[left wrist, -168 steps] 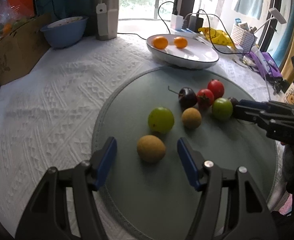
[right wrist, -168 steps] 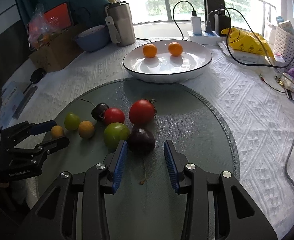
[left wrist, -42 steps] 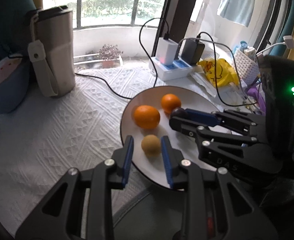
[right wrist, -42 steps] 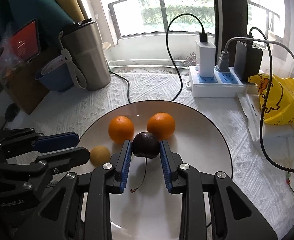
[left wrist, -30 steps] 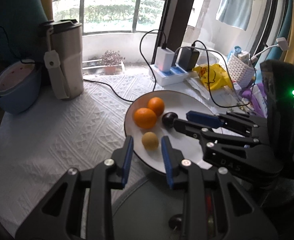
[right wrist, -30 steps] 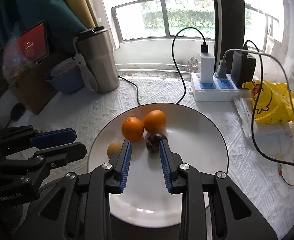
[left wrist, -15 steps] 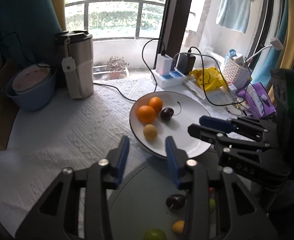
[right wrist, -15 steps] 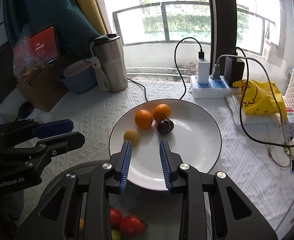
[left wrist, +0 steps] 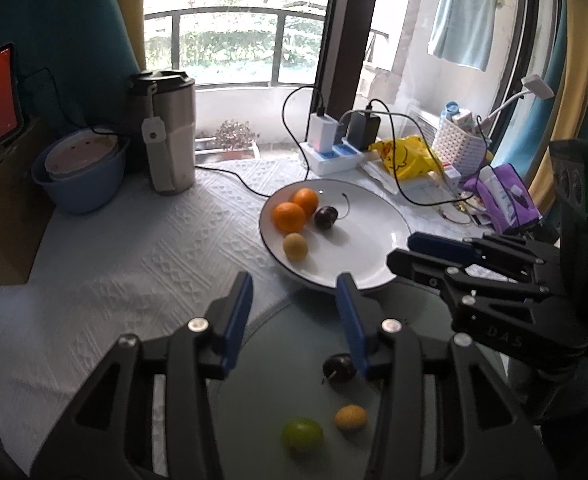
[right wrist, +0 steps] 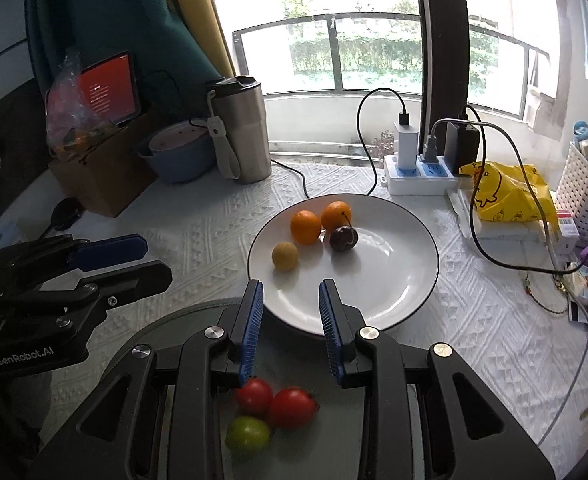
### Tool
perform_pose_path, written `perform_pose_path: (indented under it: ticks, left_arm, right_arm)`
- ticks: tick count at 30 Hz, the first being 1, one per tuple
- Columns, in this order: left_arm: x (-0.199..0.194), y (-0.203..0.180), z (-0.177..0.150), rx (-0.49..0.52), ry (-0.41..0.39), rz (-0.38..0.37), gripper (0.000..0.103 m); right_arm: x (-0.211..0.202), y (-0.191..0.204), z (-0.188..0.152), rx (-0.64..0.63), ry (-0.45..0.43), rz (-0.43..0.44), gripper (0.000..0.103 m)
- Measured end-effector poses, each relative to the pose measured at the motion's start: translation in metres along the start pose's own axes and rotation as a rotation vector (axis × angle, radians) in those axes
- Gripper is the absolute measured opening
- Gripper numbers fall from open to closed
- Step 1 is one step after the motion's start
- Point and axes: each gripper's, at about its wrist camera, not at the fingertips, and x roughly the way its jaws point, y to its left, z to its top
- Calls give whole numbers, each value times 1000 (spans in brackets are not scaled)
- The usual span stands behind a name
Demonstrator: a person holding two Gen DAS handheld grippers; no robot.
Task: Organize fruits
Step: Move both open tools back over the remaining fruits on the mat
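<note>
The white plate (left wrist: 378,236) (right wrist: 398,276) holds two oranges (left wrist: 289,217) (right wrist: 305,226), a small tan fruit (left wrist: 295,246) (right wrist: 285,256) and a dark cherry (left wrist: 326,217) (right wrist: 343,239). On the grey round mat (left wrist: 277,344) lie a dark cherry (left wrist: 338,368), a small orange fruit (left wrist: 350,417) and a green fruit (left wrist: 302,435). The right wrist view shows two red tomatoes (right wrist: 277,400) and a green fruit (right wrist: 247,436) on the mat. My left gripper (left wrist: 294,300) is open and empty above the mat. My right gripper (right wrist: 289,304) is open and empty at the plate's near rim.
A steel tumbler (left wrist: 169,136) and a blue bowl (left wrist: 79,176) stand at the back left. A power strip with cables (right wrist: 418,178), a yellow bag (right wrist: 506,192) and a white basket (right wrist: 586,196) crowd the back right. A cardboard box (right wrist: 101,172) stands left.
Both grippers let go of the tan fruit and the dark cherry on the plate, then pulled back and up toward the mat. The left jaws have opened wider.
</note>
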Motion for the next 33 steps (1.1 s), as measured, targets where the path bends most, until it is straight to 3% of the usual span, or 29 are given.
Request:
perform_pose_path:
  ticks: [16,33]
  left_arm:
    - [-17,-4,-45,-11,31,-2,45]
    - [-12,-2,-93,-20,103,29,45]
  right_arm:
    - [-24,12,-27,-11,0,-4,31]
    - [-23,20,-68,-4,74,15,31]
